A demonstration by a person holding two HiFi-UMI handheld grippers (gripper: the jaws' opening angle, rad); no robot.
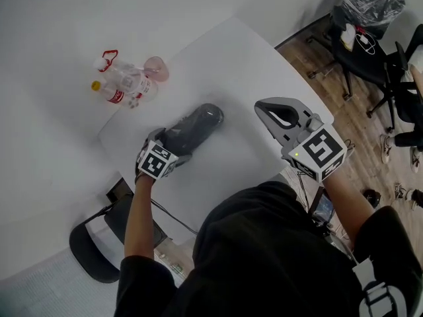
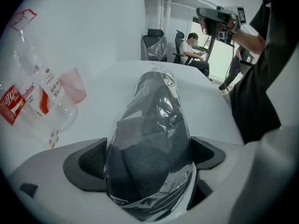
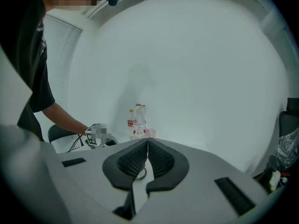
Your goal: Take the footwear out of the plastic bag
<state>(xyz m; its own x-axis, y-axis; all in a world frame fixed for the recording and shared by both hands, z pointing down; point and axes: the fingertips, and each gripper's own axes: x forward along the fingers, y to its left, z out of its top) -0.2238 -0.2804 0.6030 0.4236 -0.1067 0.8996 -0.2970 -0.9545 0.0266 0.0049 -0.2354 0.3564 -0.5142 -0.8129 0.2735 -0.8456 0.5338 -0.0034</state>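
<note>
Left gripper view: our left claw (image 2: 147, 157) is clamped on the near end of the crinkled clear plastic bag (image 2: 161, 101). Dark grey felt footwear (image 2: 140, 164) is inside, lying on the white surface (image 2: 210, 111), its length running straight away from us. Clear bottles (image 2: 44, 101) and a pink cup (image 2: 74, 84) stand left, apart. Our right claw (image 3: 146, 155), pressed together and empty, hovers off right.

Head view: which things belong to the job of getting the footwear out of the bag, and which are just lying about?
Job in hand:
plastic bag
footwear inside it
left gripper, shut on the bag
right gripper, shut, empty

Lying about:
bottles
pink cup
black chair
</note>
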